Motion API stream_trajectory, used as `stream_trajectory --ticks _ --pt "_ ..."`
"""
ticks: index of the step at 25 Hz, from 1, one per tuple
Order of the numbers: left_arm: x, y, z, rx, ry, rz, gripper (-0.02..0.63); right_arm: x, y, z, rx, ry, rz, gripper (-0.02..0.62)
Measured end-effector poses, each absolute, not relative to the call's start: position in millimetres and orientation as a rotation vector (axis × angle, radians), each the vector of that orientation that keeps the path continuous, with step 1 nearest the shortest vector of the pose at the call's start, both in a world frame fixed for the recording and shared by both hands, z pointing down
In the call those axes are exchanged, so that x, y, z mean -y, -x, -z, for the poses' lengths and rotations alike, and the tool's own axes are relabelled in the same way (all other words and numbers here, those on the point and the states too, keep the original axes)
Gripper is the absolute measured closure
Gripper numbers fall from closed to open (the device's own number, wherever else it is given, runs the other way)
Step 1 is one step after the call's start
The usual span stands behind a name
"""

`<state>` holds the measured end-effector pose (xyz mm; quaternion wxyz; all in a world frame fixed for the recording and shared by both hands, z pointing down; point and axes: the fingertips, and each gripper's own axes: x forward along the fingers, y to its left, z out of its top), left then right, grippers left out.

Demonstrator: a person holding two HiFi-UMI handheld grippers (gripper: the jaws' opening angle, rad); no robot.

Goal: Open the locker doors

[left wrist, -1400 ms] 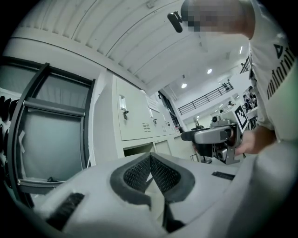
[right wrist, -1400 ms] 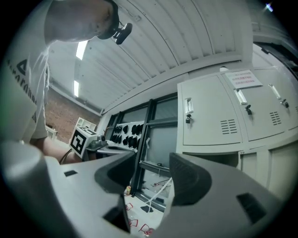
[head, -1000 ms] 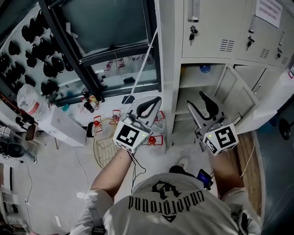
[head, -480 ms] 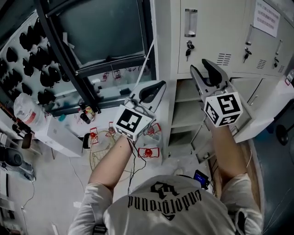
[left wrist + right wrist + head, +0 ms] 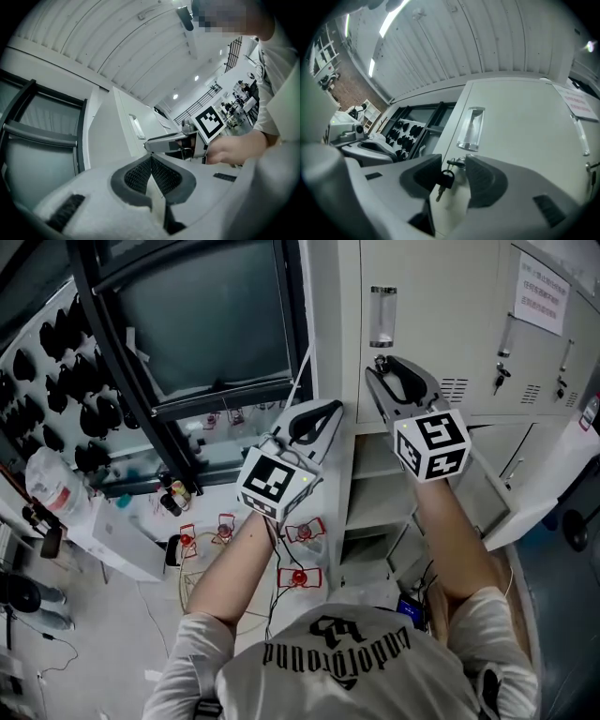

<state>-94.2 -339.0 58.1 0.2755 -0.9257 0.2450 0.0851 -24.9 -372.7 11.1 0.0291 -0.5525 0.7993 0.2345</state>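
- Up from the open lower locker (image 5: 375, 493), the right gripper (image 5: 380, 371) had climbed within 1 second to the closed upper locker door (image 5: 427, 296).
- Its jaws were closing around the lock of that door. A key sat in the lock and a 2nd, black-headed key (image 5: 446, 178) dangled between the pads, but the pads were not yet clamped on it.
- A clear handle (image 5: 471, 129) stood on the door just above the lock.
- The left gripper (image 5: 330, 413) hung left of the lockers, its pads pressed together with nothing between them.
- Each gripper carried a cube with black-and-white square markers.
- A paper notice (image 5: 542, 292) was stuck on a neighbouring locker door, its lines of print too small to read.
- The person's T-shirt (image 5: 337, 652) bore dark lettering that seemed to read "underground", upside down from the head view.
- Below right, the lower locker's door (image 5: 553, 474) stood swung out.
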Motion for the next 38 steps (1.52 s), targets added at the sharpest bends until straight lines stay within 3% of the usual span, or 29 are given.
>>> stream_trajectory --ticks 3,21,38 --pt "342.5 97.2 -58.2 -0.668 2.482 -0.231 0.598 377.1 21.0 -10.7 -2.431 1.738 -0.744 0.483" --pt "300.5 115.0 -63.9 -0.652 2.523 -0.243 0.598 325.9 9.6 -9.9 -2.369 1.799 -0.702 0.494" --pt "256.5 35.2 -52.5 -0.581 2.549 -0.343 0.598 225.4 -56.5 -11.2 -2.418 1.705 -0.672 0.486"
